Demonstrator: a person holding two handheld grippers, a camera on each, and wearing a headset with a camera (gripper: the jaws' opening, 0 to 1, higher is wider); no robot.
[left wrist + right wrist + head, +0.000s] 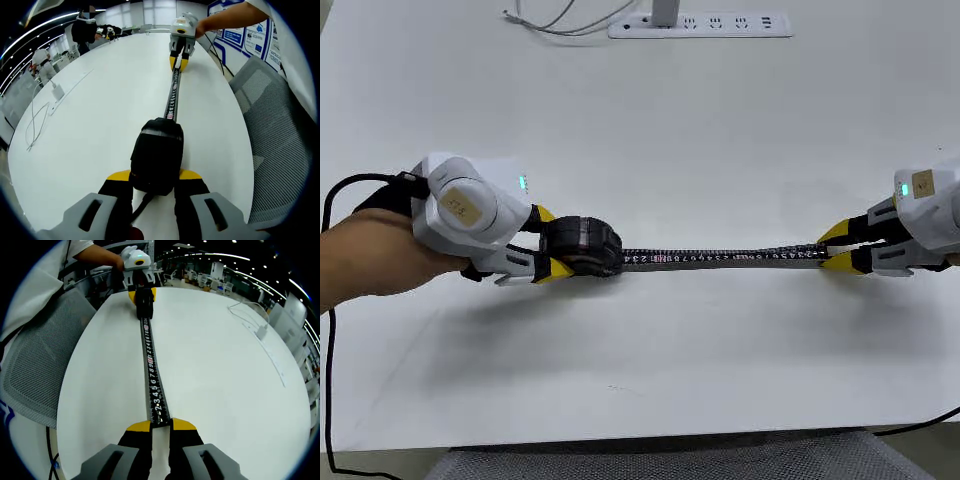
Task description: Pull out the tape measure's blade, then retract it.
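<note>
Grey mesh chair seat (670,462) edges the bottom of the head view, in front of the white table (670,130). Over the table a hand (365,260) holds the white, yellow-tipped left gripper (552,242), its jaws clamped on the black tape measure case (585,245). The dark numbered blade (720,257) runs out rightward to the right gripper (833,248), whose jaws pinch its end. In the left gripper view the case sits gripped between the jaws, with the blade stretching away to the other gripper. In the right gripper view the blade's end is nipped between the yellow jaw tips and the case lies at the far end.
</note>
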